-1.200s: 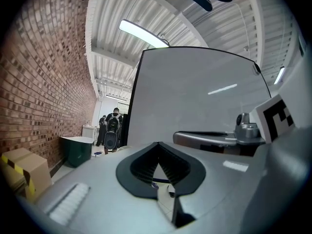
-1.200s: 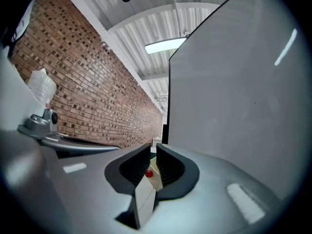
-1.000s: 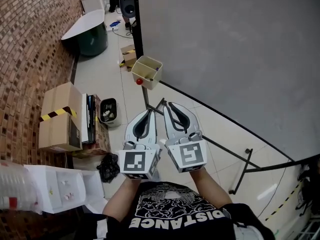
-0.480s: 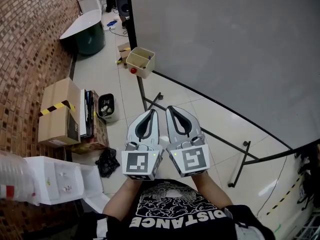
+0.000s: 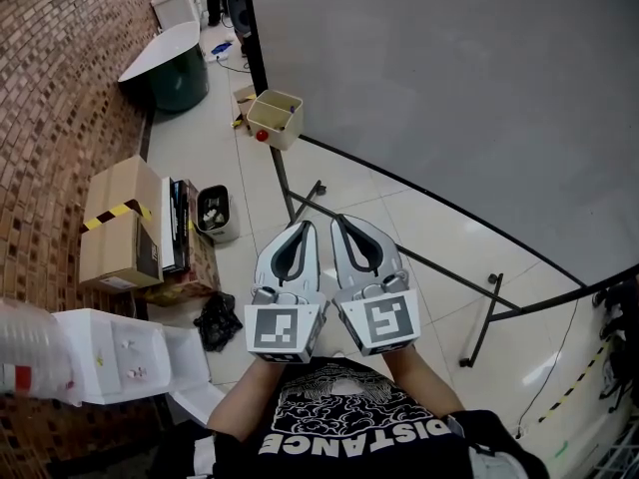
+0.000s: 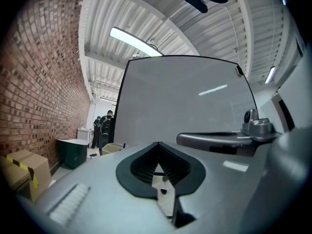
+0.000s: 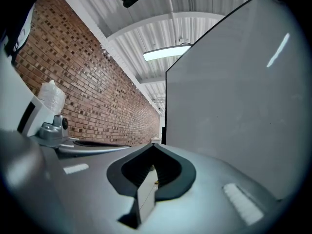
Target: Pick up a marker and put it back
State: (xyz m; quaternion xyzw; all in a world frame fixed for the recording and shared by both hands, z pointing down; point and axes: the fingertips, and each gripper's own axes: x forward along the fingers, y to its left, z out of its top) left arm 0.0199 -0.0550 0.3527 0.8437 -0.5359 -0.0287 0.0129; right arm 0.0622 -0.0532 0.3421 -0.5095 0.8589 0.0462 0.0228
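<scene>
Grippers: left gripper point(image 5: 304, 226) and right gripper point(image 5: 340, 220) sit side by side close to my chest, shells just beside each other. Fingers of both are pressed together tip to tip. Only the hollow loop shows behind the tips, with nothing in it. My hands are hidden under the tag cubes point(image 5: 281, 329).

Location of the marker is not resolved. A beige box point(image 5: 275, 118) hangs at the low corner of the grey board point(image 5: 449, 88), well apart from both grippers. From the head view its contents are too small to name. In the left gripper view a blue tip point(image 6: 124, 145) shows at the box rim, possibly a marker; I cannot confirm. A red blob point(image 5: 261, 136) on the box side is unidentified. The frame cuts off the board at top and right.
</scene>
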